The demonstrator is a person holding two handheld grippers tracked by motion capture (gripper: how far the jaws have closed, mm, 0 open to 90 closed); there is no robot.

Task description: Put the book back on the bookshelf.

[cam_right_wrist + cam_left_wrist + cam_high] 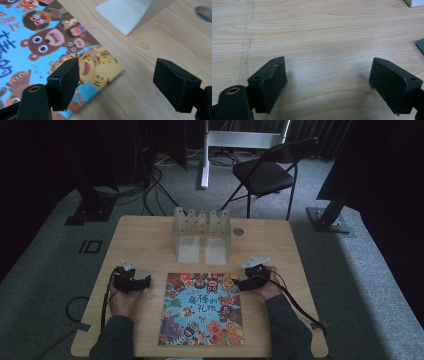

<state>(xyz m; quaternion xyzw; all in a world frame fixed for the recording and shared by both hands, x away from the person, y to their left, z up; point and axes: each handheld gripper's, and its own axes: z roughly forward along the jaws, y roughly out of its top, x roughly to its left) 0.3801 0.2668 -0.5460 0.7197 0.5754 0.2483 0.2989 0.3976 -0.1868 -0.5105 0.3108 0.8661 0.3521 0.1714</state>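
Observation:
A colourful picture book (202,309) lies flat near the front middle of the wooden table (150,235). My left gripper (146,282) rests to the left of the book, open, with bare wood between its jaws (328,82). A sliver of the book (420,46) shows at the right edge of the left gripper view. My right gripper (239,285) is at the book's upper right corner (110,67), open. Its jaws straddle that corner without pressing on it, one black pad (65,80) over the cover and the other over wood.
A pale upright rack with slots (202,234) stands behind the book at the table's middle; its base (125,15) shows close ahead of the right gripper. A round hole (238,232) sits in the tabletop right of it. A black chair (267,172) stands beyond the table.

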